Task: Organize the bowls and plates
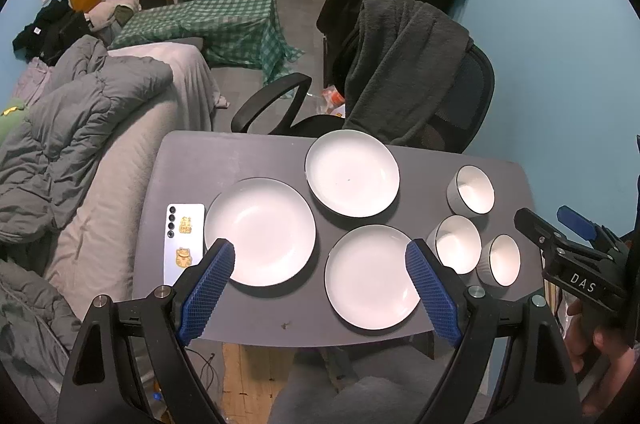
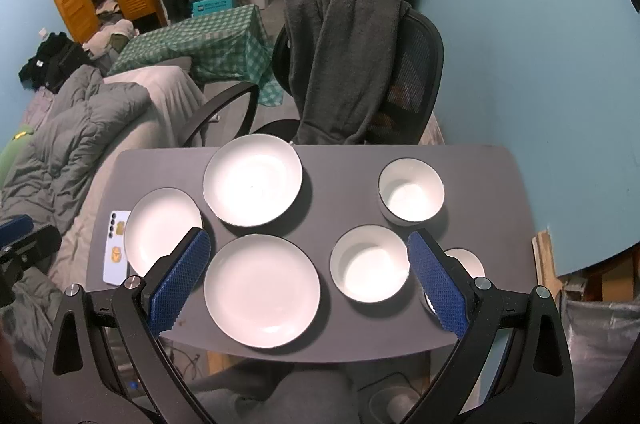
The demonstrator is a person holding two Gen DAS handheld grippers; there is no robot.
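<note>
Three white plates with dark rims lie on the grey table: a left plate, a far plate and a near plate. Three white bowls stand to the right: far bowl, middle bowl, near bowl. My left gripper hovers open above the table's front, with nothing between its blue pads. In the right wrist view my right gripper hangs open over the near plate and middle bowl; its right finger hides part of the near bowl.
A white phone lies at the table's left edge. A black office chair draped with a grey fleece stands behind the table. A bed with a grey duvet is on the left. The blue wall is close on the right.
</note>
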